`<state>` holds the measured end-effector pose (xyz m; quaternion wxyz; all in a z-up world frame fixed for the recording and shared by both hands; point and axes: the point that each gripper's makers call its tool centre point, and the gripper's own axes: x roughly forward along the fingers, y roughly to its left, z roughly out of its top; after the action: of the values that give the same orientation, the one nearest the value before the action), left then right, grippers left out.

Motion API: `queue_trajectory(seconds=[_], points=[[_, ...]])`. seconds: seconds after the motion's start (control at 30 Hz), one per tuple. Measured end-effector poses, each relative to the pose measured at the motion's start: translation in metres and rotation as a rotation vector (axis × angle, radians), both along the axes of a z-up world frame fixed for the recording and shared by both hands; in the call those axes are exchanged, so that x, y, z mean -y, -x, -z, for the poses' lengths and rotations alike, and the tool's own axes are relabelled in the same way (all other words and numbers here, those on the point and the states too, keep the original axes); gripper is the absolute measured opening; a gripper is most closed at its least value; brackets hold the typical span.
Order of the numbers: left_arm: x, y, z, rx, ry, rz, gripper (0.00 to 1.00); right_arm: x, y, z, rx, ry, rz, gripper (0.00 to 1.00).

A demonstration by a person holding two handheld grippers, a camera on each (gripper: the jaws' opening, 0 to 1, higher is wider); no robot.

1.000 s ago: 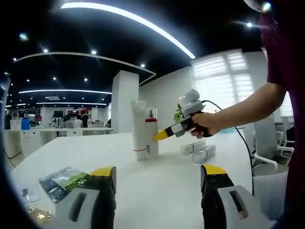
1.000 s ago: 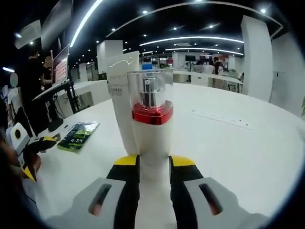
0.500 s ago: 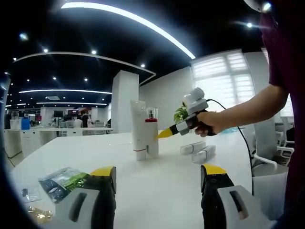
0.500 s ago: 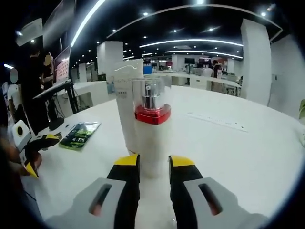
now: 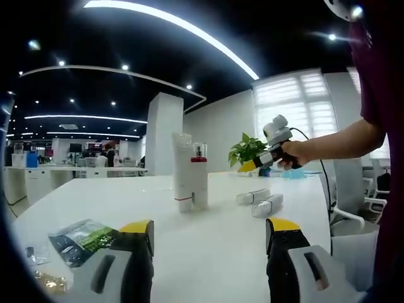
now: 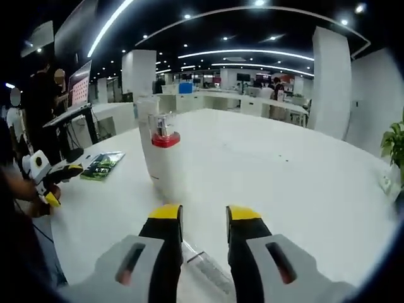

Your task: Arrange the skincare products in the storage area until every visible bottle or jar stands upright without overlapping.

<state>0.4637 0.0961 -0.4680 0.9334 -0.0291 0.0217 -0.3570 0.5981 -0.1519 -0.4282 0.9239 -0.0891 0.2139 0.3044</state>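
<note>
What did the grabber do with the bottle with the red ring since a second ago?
The right gripper let go of the red-ringed pump bottle and pulled back from it, jaws now apart and empty. In the left gripper view it has drawn away toward the plant. The bottle stayed upright beside the tall white tube. The two containers lying on the table and the left gripper didn't move.

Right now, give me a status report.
Both grippers empty. Red-collared bottle upright beside tall tube. Two containers lying flat.

On the desk [image 5: 208, 240], the pump bottle [image 5: 199, 177] stands touching the tall tube [image 5: 182, 172]. Two bottles [image 5: 260, 201] lie right of the tube; a packet [image 5: 82, 235] lies left.
</note>
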Motion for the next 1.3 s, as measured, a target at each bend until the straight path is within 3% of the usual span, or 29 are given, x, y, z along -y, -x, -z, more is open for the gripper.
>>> queue_trajectory(seconds=[0.17,0.33,0.47,0.5,0.63,0.77,0.93,1.1,1.3], points=[[0.000,0.000,0.000,-0.005,0.003,-0.001,0.74,0.006,0.015,0.018,-0.059,0.049,-0.041,0.28],[0.000,0.000,0.001,-0.008,0.003,0.001,0.74,0.005,0.027,0.039,-0.108,0.178,-0.145,0.33],[0.000,0.000,0.001,-0.012,0.002,0.003,0.74,0.003,0.027,0.046,-0.124,0.194,-0.171,0.33],[0.000,0.000,0.001,-0.012,0.002,0.003,0.74,0.002,0.028,0.051,-0.153,0.196,-0.189,0.33],[0.000,0.000,0.002,-0.015,0.001,0.004,0.74,0.006,0.024,0.061,-0.168,0.271,-0.234,0.30],[0.000,0.000,0.002,-0.017,0.001,0.004,0.74,0.003,0.029,0.074,-0.234,0.326,-0.314,0.30],[0.000,0.000,0.003,-0.021,0.001,0.007,0.74,0.008,0.028,0.083,-0.270,0.381,-0.319,0.22],[0.001,0.000,0.003,-0.027,0.002,0.010,0.74,0.006,0.032,0.088,-0.287,0.402,-0.337,0.20],[0.001,0.000,0.003,-0.029,0.005,0.010,0.74,0.007,0.029,0.087,-0.298,0.369,-0.298,0.20]])
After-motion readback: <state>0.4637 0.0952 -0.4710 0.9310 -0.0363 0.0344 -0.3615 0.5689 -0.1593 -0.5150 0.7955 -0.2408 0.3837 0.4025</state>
